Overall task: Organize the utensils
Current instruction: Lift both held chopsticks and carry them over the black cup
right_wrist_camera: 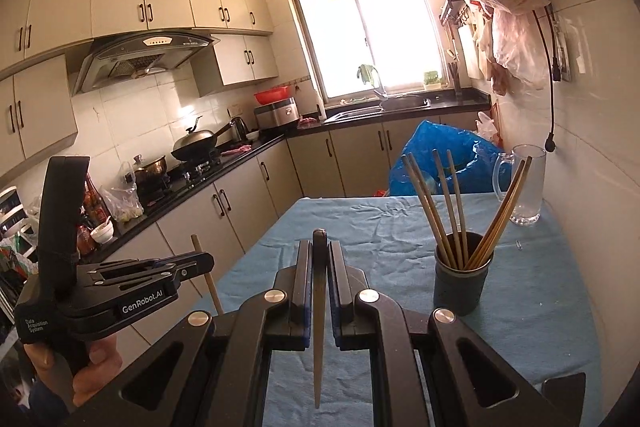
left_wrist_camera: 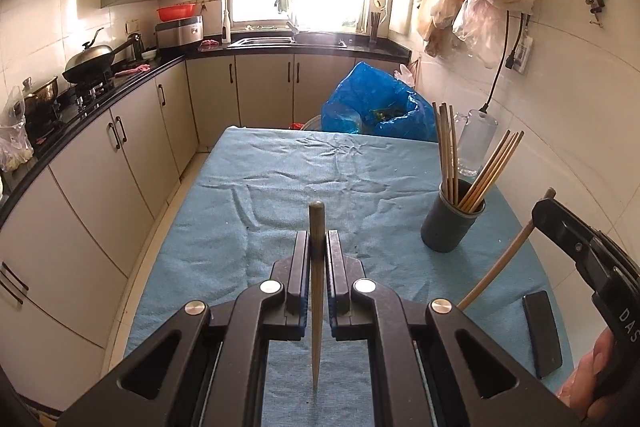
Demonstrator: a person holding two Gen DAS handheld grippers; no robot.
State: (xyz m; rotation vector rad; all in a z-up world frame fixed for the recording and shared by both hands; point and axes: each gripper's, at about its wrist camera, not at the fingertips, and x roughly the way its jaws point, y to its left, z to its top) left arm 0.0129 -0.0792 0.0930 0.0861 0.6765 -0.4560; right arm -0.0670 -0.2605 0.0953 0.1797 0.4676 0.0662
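Left wrist view: left gripper clamped on a chopstick; right gripper likewise grips a second chopstick. Step: carrying both to the chopstick holder, ahead and to the right of each gripper on the table. Next, I'd say: tip ends down over its mouth.

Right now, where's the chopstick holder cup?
The chopstick holder cup stands on the blue cloth, right side of both wrist views, in front of the glass mug by the wall.
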